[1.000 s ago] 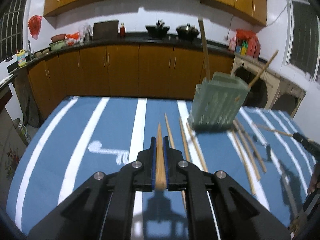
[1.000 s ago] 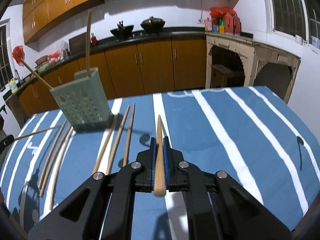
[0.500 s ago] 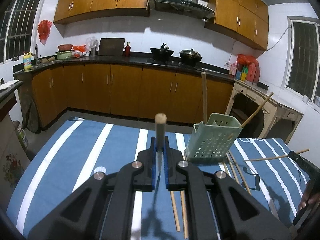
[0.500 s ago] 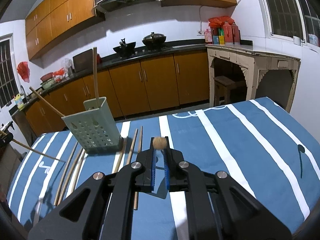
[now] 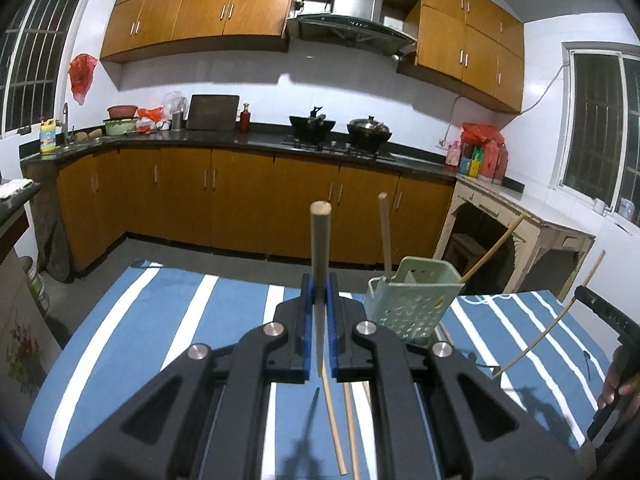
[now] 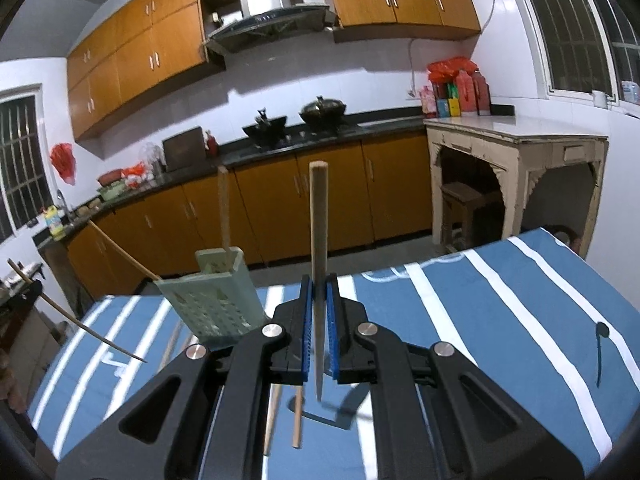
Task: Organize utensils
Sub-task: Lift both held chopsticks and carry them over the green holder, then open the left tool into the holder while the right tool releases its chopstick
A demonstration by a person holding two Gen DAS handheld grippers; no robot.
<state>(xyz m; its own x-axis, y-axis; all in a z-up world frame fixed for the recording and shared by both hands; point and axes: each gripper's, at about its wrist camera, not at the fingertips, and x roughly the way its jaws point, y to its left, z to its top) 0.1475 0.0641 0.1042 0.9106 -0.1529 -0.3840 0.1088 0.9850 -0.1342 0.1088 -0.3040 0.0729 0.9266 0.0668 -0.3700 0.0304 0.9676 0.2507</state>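
In our left gripper (image 5: 319, 332) the jaws are clamped narrow on a wooden chopstick (image 5: 320, 264), held upright with its blunt end at 12 o'clock and its thin tip pointing down, which we judge is how it must stand to drop into the holder. Our right gripper (image 6: 319, 332) has its jaws pinched the same way on a second chopstick (image 6: 318, 240), also upright, so each of us carries one stick at once.

Beyond the left jaws, at about 2 o'clock, the pale green perforated utensil holder (image 5: 412, 304) stands tilted on the blue striped desk (image 5: 168, 320); from the right wrist it sits at 10 o'clock. Two chopsticks already stand in it: one nearly upright (image 5: 385, 236), one leaning out over the rim (image 5: 496, 248), probably because the basket is wide and they rest where they fell.

On the desk below the left jaws we count two loose chopsticks (image 5: 334, 420) lying side by side, with more partly hidden by the gripper, so the true number we cannot tell
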